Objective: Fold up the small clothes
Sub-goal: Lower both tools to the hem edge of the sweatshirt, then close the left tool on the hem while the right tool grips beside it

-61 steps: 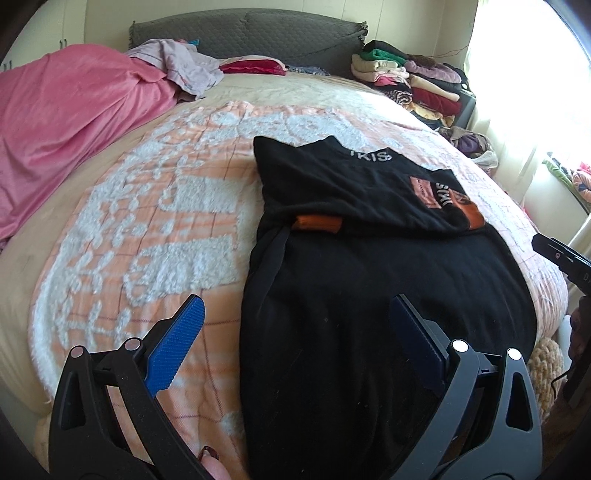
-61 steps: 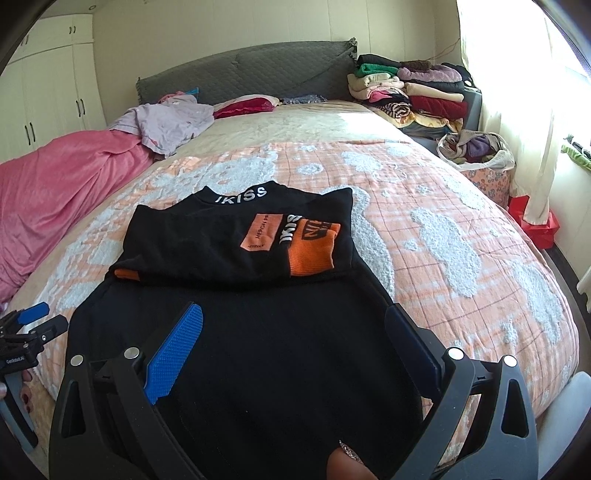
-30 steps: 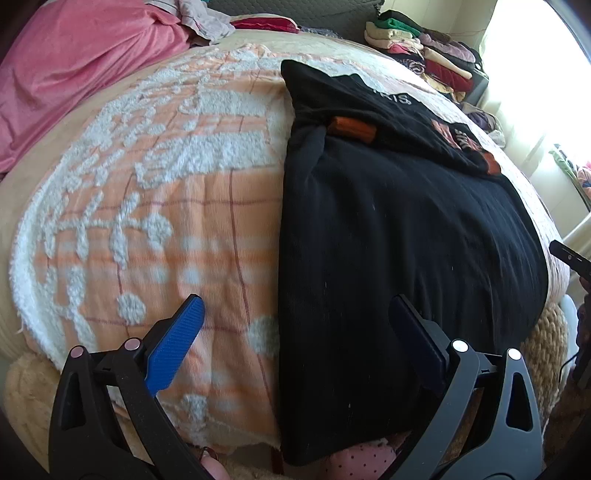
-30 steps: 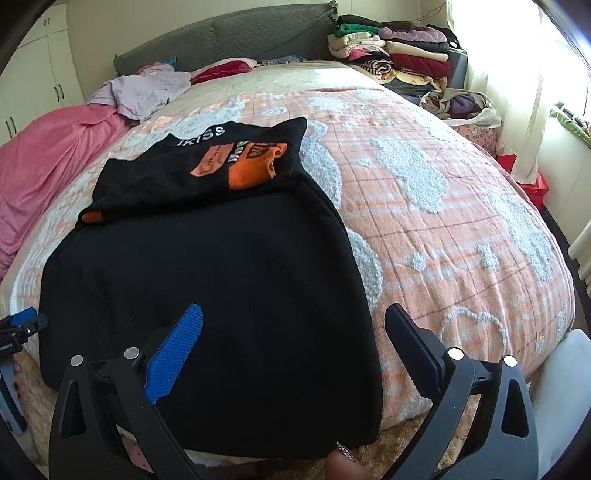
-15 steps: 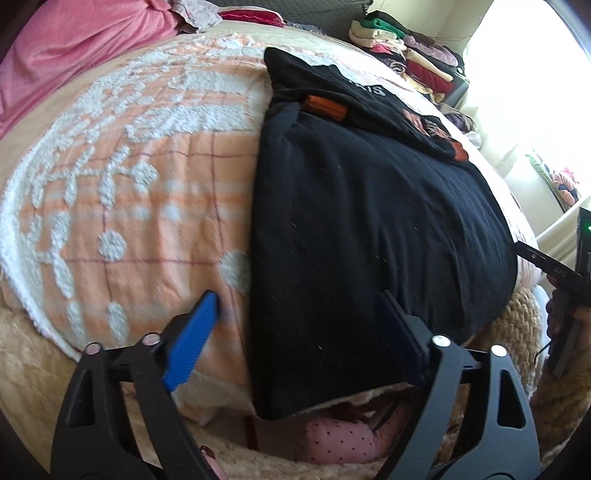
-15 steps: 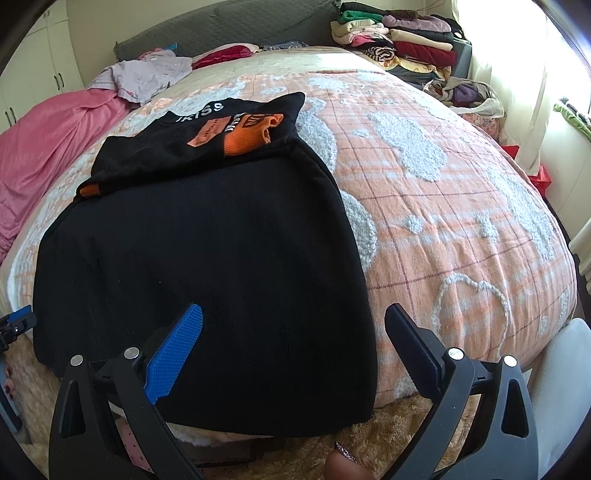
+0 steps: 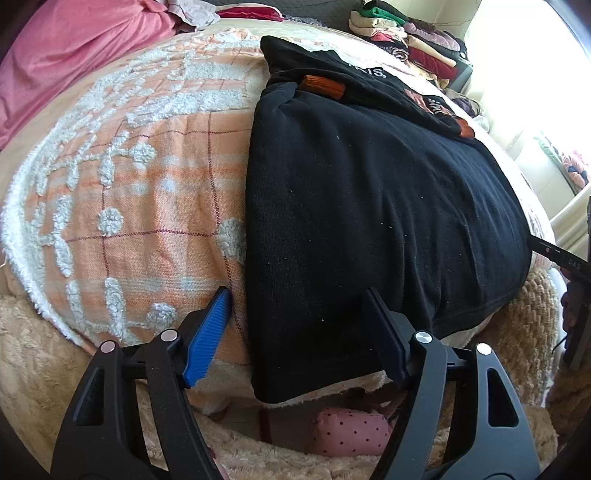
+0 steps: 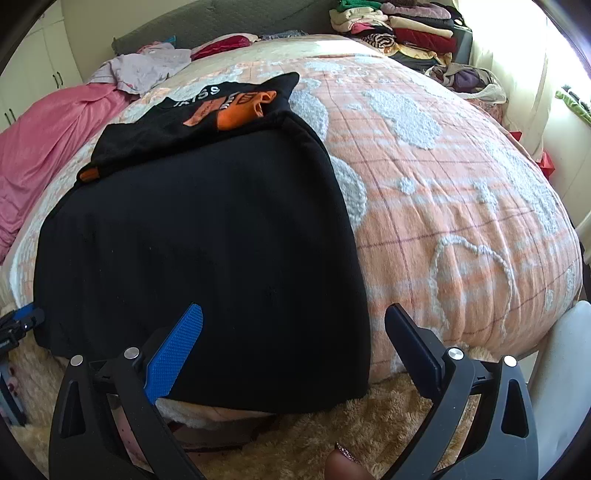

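A black shirt [image 7: 369, 206] with orange cuffs and an orange print lies flat on the bed, sleeves folded in at its far end, hem hanging over the bed's near edge. It also shows in the right wrist view [image 8: 207, 236]. My left gripper [image 7: 299, 321] is open, its jaws astride the shirt's near left hem corner. My right gripper [image 8: 295, 332] is open, its jaws astride the near right hem corner. Neither holds the cloth.
The bed has an orange and white tufted blanket [image 8: 461, 192]. A pink duvet [image 7: 66, 51] lies at the left. Stacked folded clothes [image 8: 399, 26] stand at the far right. A fluffy beige cover [image 7: 37, 362] hangs below the bed edge.
Both grippers have moved down and in toward the shirt's near hem, from above the bed to its front edge. The left jaws have narrowed a little.
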Motion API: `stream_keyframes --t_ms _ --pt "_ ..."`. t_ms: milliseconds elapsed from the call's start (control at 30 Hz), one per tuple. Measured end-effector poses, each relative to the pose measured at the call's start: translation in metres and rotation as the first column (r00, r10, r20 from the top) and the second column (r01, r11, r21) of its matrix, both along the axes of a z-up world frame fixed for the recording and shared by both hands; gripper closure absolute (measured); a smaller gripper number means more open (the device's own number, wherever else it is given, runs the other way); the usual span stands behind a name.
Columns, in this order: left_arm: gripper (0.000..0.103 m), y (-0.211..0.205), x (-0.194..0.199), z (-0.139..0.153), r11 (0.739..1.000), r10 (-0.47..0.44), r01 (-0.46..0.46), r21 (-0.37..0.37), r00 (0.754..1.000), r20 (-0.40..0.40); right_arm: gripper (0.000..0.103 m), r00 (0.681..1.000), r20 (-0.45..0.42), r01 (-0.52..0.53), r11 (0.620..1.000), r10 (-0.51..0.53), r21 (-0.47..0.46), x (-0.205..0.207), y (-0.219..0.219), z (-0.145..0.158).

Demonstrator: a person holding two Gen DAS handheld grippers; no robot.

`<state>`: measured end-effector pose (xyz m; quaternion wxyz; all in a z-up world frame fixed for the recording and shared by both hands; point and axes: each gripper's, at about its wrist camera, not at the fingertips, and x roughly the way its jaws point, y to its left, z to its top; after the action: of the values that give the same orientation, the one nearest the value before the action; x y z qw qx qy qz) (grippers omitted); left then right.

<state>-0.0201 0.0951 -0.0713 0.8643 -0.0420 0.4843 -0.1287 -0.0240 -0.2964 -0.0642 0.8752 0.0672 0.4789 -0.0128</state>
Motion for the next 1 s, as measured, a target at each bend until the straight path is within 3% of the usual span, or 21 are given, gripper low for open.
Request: stream_keyframes --t_ms 300,333,467,567,633,733,833,1000 --pt "0.049 0.007 0.0 0.001 1.0 0.016 -0.016 -0.021 1.0 0.0 0.008 1.0 -0.025 -0.01 0.997 0.012 0.071 -0.008 -0.012 -0.014" --pt "0.049 0.008 0.0 0.001 0.999 0.018 -0.018 -0.027 1.0 -0.002 0.016 0.999 -0.033 -0.004 0.997 0.007 0.079 -0.008 -0.013 -0.017" --pt "0.049 0.013 -0.002 0.001 0.999 0.025 -0.026 -0.048 1.0 -0.014 0.033 1.0 -0.025 0.002 0.998 0.0 0.065 -0.011 -0.013 -0.02" --pt "0.05 0.013 -0.004 0.001 0.999 0.023 -0.023 -0.042 1.0 -0.016 0.051 1.0 -0.018 -0.021 0.999 0.022 0.036 -0.015 -0.01 -0.018" --pt "0.058 0.013 -0.003 0.001 0.999 0.031 -0.032 -0.029 0.999 -0.012 0.067 0.999 -0.01 -0.03 0.998 0.031 0.057 -0.018 -0.012 -0.017" --pt "0.068 0.013 -0.001 0.003 0.999 0.036 -0.037 -0.028 0.999 -0.008 0.085 0.999 0.006 -0.038 0.995 0.037 0.097 -0.024 -0.019 -0.011" --pt "0.073 0.018 -0.002 0.006 0.998 0.042 -0.042 -0.045 0.999 -0.011 0.086 0.997 0.044 -0.063 0.984 0.057 0.166 -0.03 -0.022 -0.003" --pt "0.073 0.02 -0.006 0.005 0.997 0.039 -0.041 -0.066 0.999 -0.029 0.078 0.999 0.001 -0.033 0.995 0.033 0.098 -0.029 -0.024 -0.013"
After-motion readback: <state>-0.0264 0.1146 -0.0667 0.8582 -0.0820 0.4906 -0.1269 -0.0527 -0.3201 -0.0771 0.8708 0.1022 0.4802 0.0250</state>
